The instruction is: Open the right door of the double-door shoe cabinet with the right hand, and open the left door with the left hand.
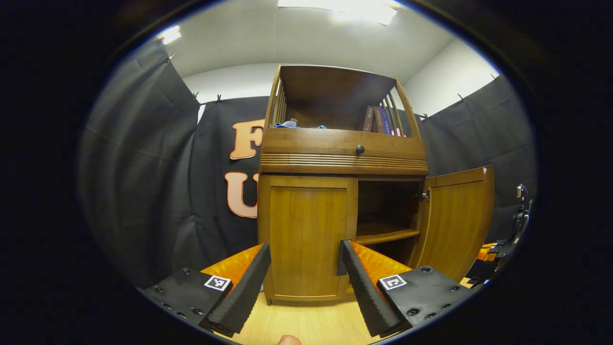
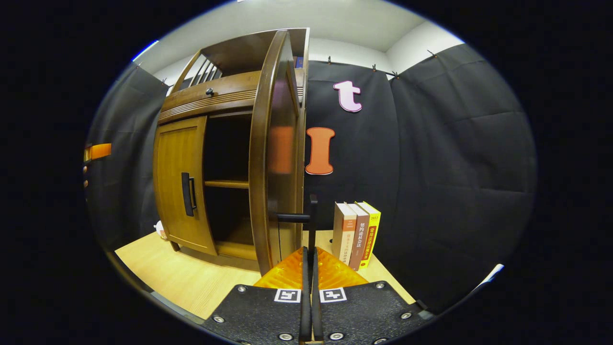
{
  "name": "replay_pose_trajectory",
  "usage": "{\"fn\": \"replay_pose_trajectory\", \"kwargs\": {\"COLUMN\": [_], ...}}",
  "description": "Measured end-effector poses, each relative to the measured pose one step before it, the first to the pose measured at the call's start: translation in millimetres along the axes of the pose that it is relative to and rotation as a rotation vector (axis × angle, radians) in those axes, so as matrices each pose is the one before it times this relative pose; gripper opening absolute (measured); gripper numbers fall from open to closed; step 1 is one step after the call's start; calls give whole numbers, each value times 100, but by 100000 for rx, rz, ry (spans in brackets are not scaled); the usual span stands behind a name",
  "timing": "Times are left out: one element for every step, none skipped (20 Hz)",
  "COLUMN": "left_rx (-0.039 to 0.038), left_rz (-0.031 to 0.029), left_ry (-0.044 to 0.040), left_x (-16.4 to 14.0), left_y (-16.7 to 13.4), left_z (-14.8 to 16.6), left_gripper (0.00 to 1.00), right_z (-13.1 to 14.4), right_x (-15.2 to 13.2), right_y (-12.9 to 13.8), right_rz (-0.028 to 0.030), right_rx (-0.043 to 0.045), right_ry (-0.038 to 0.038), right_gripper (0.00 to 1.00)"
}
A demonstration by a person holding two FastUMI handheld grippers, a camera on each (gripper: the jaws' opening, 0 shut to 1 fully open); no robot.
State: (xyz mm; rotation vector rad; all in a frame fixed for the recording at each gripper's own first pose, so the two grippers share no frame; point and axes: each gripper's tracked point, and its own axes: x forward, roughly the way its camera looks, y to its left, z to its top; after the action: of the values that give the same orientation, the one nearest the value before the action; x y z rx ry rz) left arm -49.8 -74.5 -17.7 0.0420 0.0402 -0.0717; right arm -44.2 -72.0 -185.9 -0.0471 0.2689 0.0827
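Left gripper view. Your left gripper [image 1: 304, 268] hangs with its fingers spread wide and nothing between them, facing the shoe cabinet [image 1: 342, 158] head-on. The left door [image 1: 308, 237] is closed and sits framed between the fingers; its handle is not discernible from here. The right door [image 1: 457, 218] stands swung out, exposing a dark interior and one shelf [image 1: 383, 235]. The likely risk: if you advance without locating the handle, the fingers may strike the flat panel or close on nothing.

Right gripper view. Your right gripper [image 2: 309, 258] has its fingers pressed together around the thin black handle [image 2: 310, 225] of the right door [image 2: 273, 148], which is seen edge-on just ahead. The left door's handle [image 2: 187, 194] is a black vertical bar near that door's inner edge. Pulling further could bring the door toward the three upright books [image 2: 357, 235] standing just beside it and tip them.

Setting. The cabinet rests on a pale wood-grain floor [image 2: 191, 278], enclosed by black cloth walls [image 2: 455, 167] beneath a white ceiling with a bright lamp [image 1: 354, 7].
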Motion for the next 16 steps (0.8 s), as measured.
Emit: {"fn": "replay_pose_trajectory", "kwargs": {"left_rx": [472,711,724,513,165,51,-88,-70,261,3,107,221,293,535,616,683], "left_rz": [-305,21,24,-130,302,595,966,1292,864,832,-45,-262,-192,-246,-274,-410], "left_ry": [286,436,601,551,340,376,119,49,369,434,132,-118,-50,259,222,188], "left_x": [214,220,144,303,346,294,254,415,480,470,448,529,507,490,618,686], "left_y": [-347,-263,-209,-270,-191,-38,-46,70,-105,-191,-342,-460,-300,-247,-396,-447], "left_z": [-186,-231,-317,-270,-296,-239,-386,-274,-466,-399,-464,-306,-297,-301,-376,-294], "left_gripper": [94,94,94,94,94,94,94,94,94,94,94,94,94,94,94,94], "right_z": [-30,-18,0,10,-5,28,-9,18,-7,21,-16,-43,8,250,367,264], "right_x": [82,-38,162,-65,31,21,-34,52,-44,-2,12,-105,-268,-388,-577,-411], "right_y": [-379,-305,-133,-200,-99,-136,-152,24,-58,-34,-212,-536,-456,-588,4,5], "right_rz": [629,325,581,437,448,202,59,153,382,578,421,-583,-1368,-1423,577,15], "right_rx": [1737,1461,962,421,-56,59,275,133,32,171,534,1289,631,-238,388,304], "right_ry": [143,-181,-83,-120,63,65,88,157,191,228,245,449,245,-606,-801,-600], "right_gripper": [0,0,0,0,0,0,0,0,0,5,6,7,2,10,3,13]}}
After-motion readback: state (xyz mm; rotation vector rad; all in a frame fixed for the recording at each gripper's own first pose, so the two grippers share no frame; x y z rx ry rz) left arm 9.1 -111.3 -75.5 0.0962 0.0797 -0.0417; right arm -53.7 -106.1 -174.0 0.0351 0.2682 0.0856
